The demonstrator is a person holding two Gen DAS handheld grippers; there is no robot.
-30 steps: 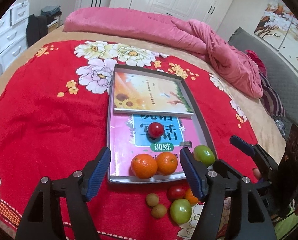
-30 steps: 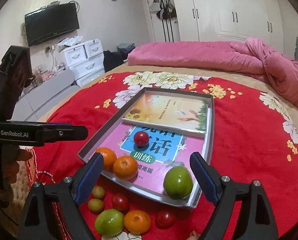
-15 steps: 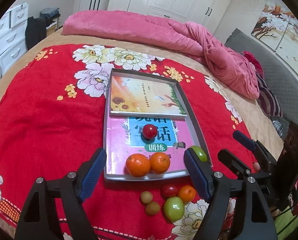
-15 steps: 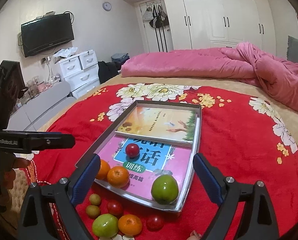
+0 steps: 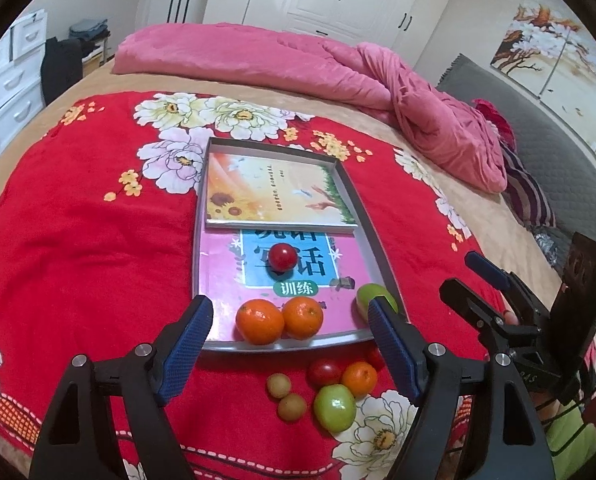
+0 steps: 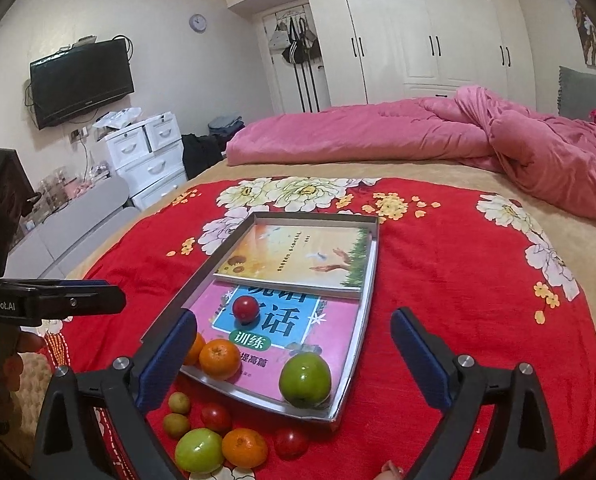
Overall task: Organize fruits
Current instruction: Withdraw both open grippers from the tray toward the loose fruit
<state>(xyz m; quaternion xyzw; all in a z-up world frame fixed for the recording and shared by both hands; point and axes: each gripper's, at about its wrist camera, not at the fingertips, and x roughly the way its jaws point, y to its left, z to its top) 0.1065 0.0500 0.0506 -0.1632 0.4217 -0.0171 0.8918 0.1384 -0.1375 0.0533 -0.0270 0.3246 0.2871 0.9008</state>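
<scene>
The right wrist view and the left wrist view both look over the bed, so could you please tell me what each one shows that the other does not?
Only the right wrist view shows the TV, the clock, the bags hanging by the wardrobe, and a third red fruit wholly clear of the gripper. Only the left wrist view shows the painting and the striped cloth. Both show the tray with two books, a red fruit, oranges and a green fruit, the loose fruits on the blanket, the pink quilt, and both open, empty grippers.
</scene>
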